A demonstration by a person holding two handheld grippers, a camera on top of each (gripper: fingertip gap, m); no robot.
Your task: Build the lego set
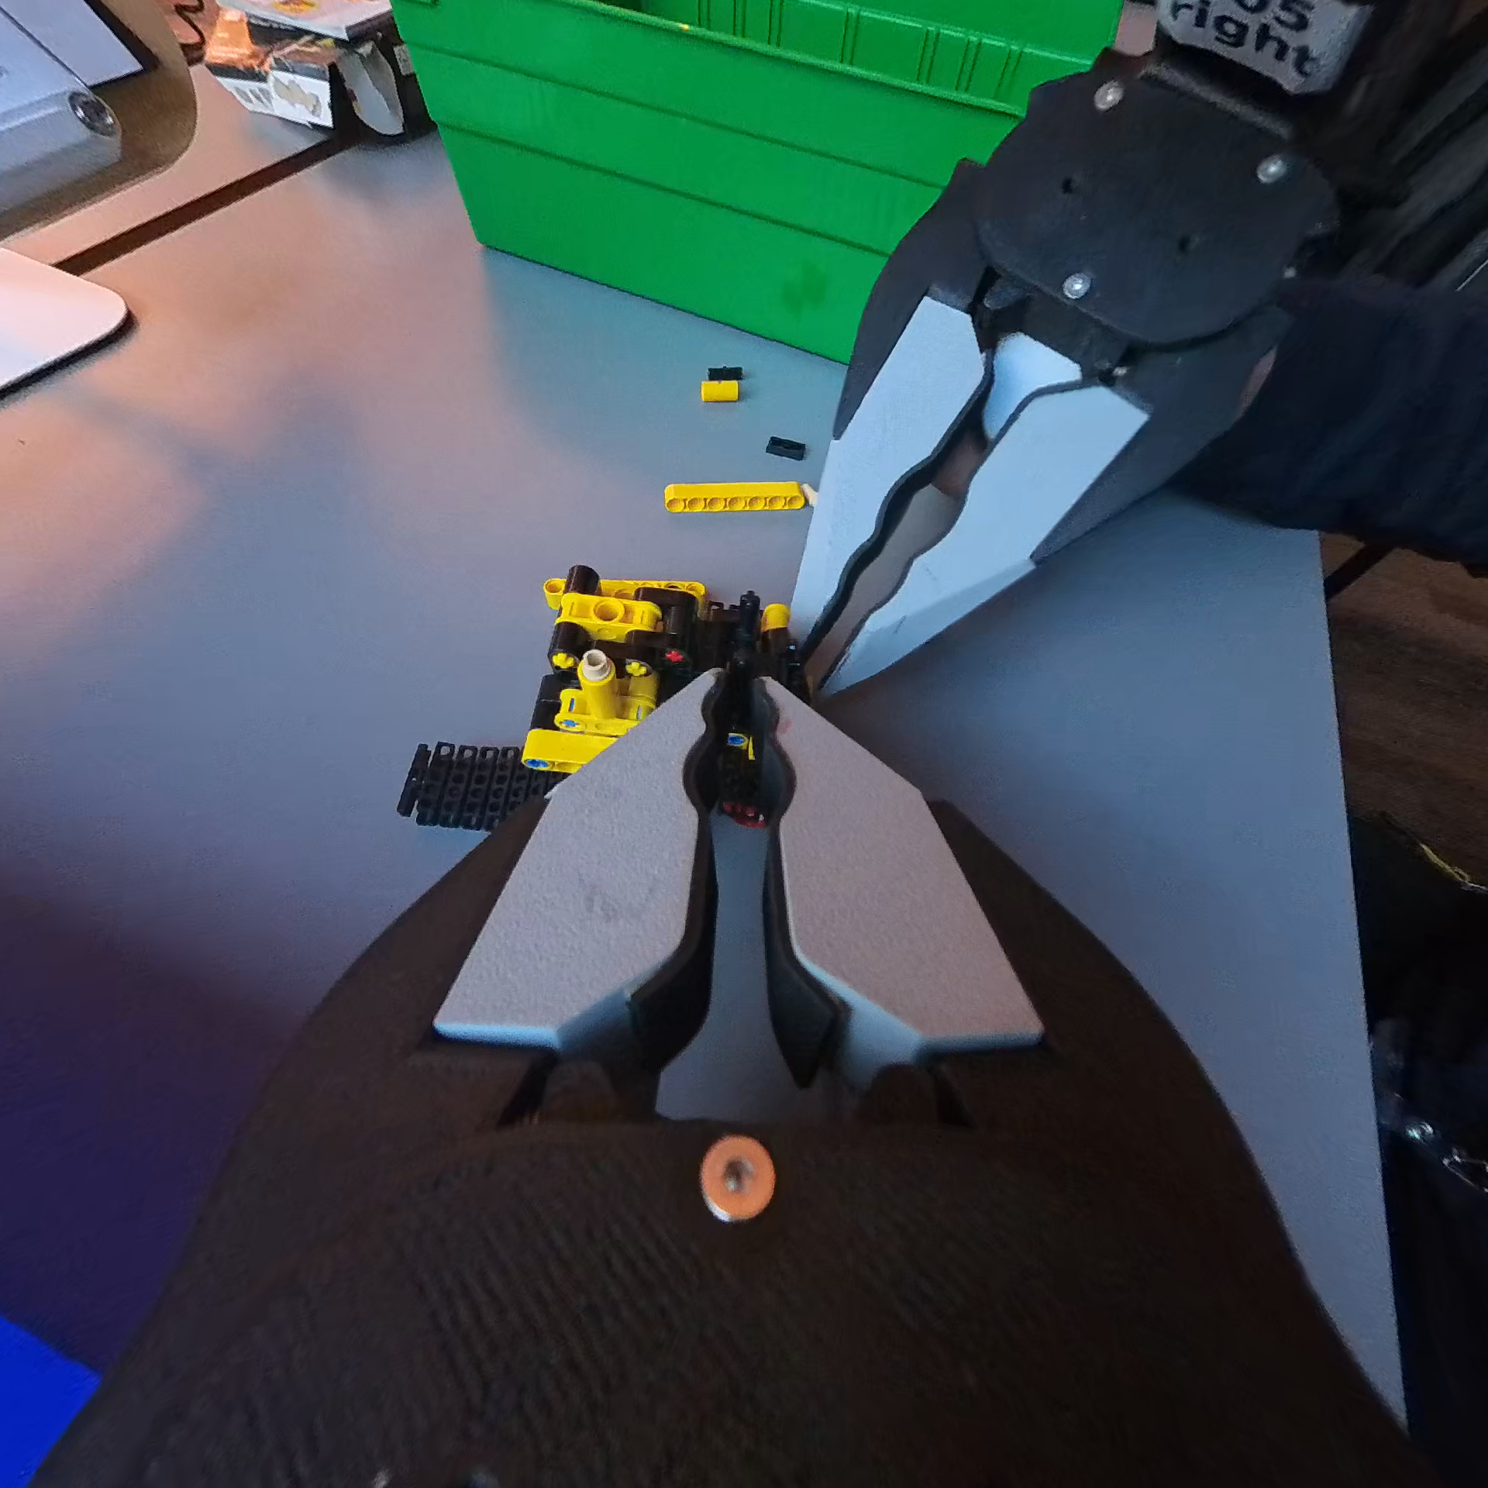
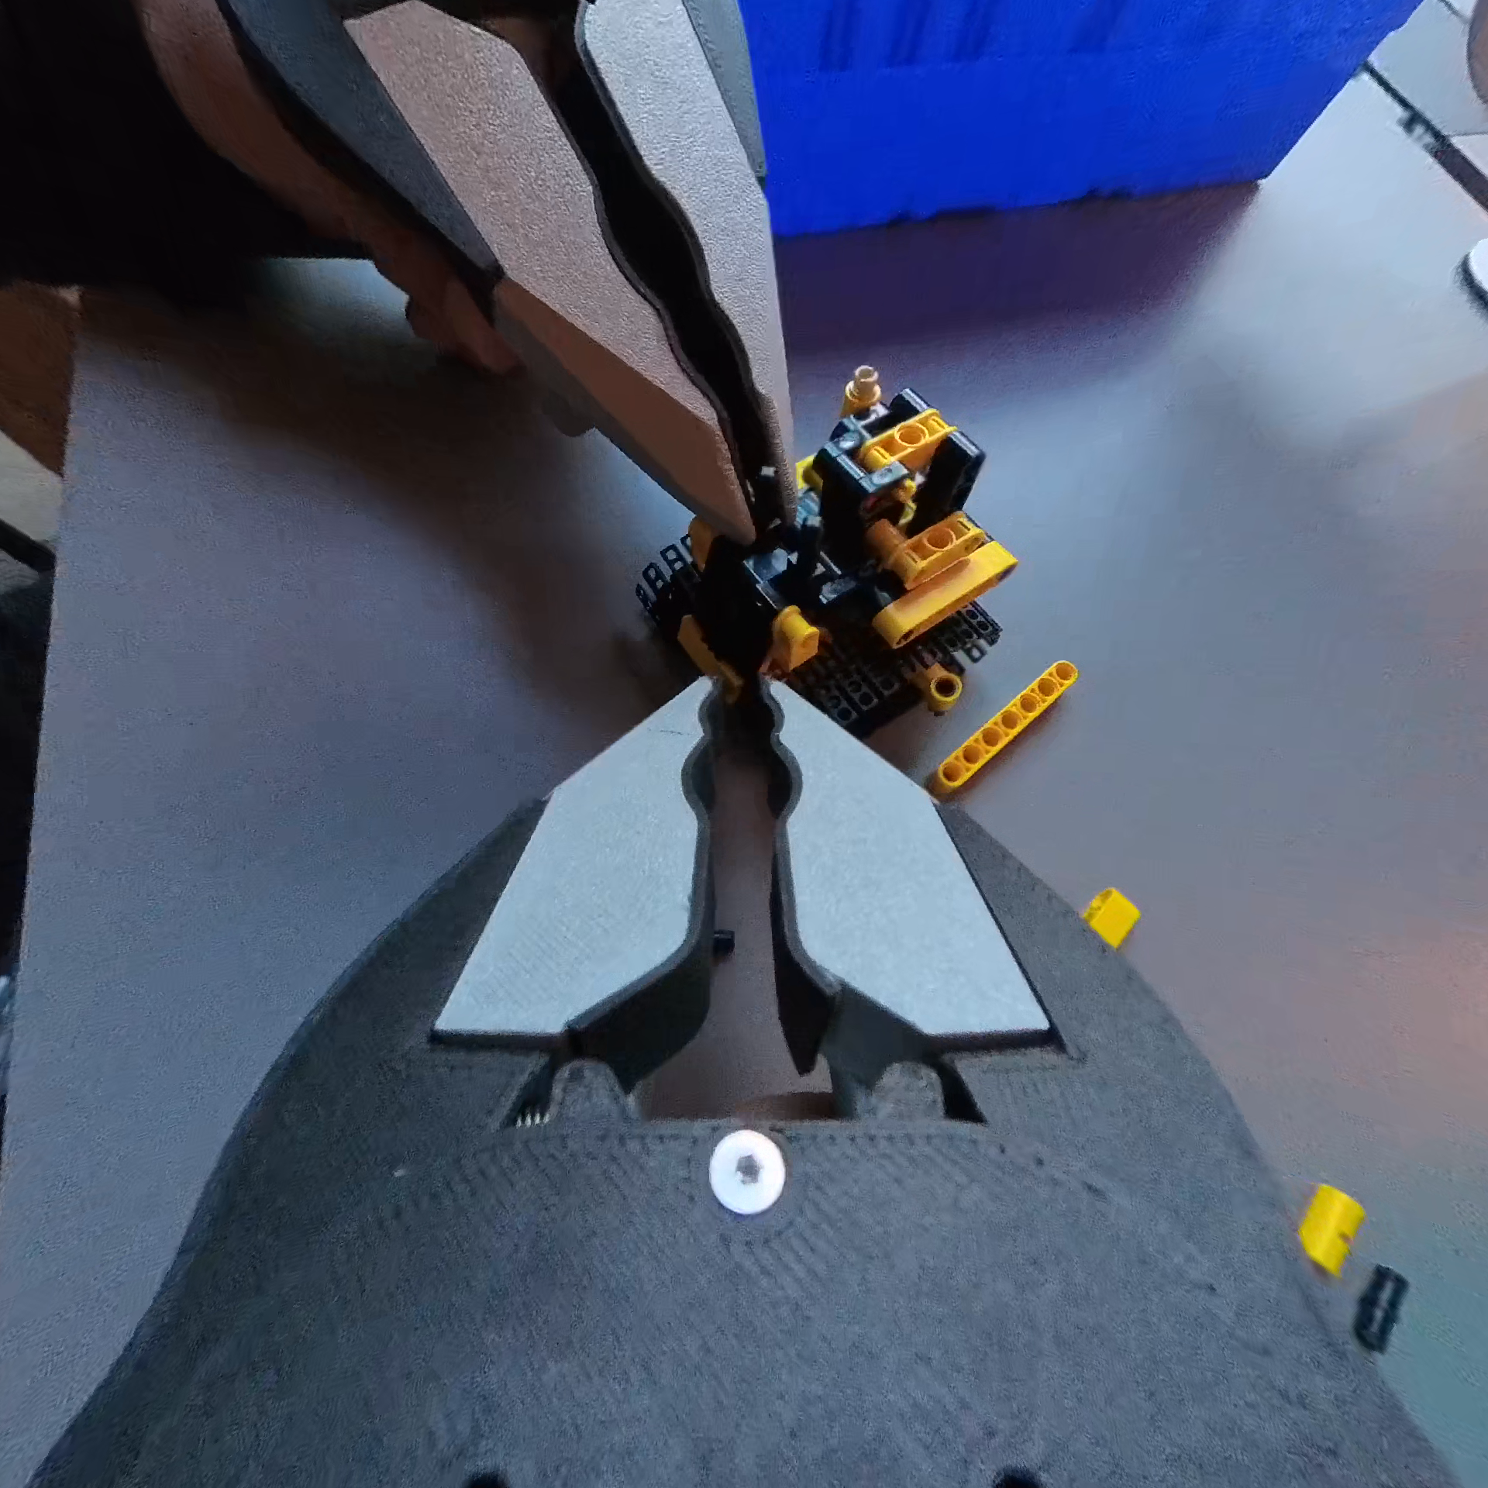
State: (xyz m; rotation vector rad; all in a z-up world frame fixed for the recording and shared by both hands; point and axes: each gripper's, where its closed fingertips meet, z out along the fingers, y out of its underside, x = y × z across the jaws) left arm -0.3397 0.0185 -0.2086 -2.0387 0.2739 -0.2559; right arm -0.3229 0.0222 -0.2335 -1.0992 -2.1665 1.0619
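Found the model [image 1: 612, 668] [image 2: 910, 547] on the surface [image 1: 322, 483], dead ahead of both tools and touching each at the tips. Met it from 2 sides: from the near side with the left hand-held gripper [image 1: 739, 684] [image 2: 761, 515], from the model's right end with the right hand-held gripper [image 2: 737, 688] [image 1: 813, 684], the 2 noses almost touching there. Neither clearly nearer.

Held, in the left, a black upright part [image 1: 737, 725] at that end, jaws closed to a slit around it, the part's long axis running along the fingers. Showed, in the right, jaws likewise nearly closed, with a dark bit of the same end between the tips; judged a pinch on the model, though too cramped to name the exact piece.

Judged the next move a push or seating along that shared end, so steadying with 1 tool while pressing with the other mattered most; little room between the tips for either to turn.

Left loose on the surface beyond: a yellow beam [image 1: 733, 497] [image 2: 1006, 725], 2 small yellow pieces [image 2: 1111, 916] [image 2: 1330, 1240] and a black pin [image 2: 1381, 1306], all well apart from the model. Backed by a green bin [image 1: 725, 161] on one side and a blue bin [image 2: 1047, 105] on the other.
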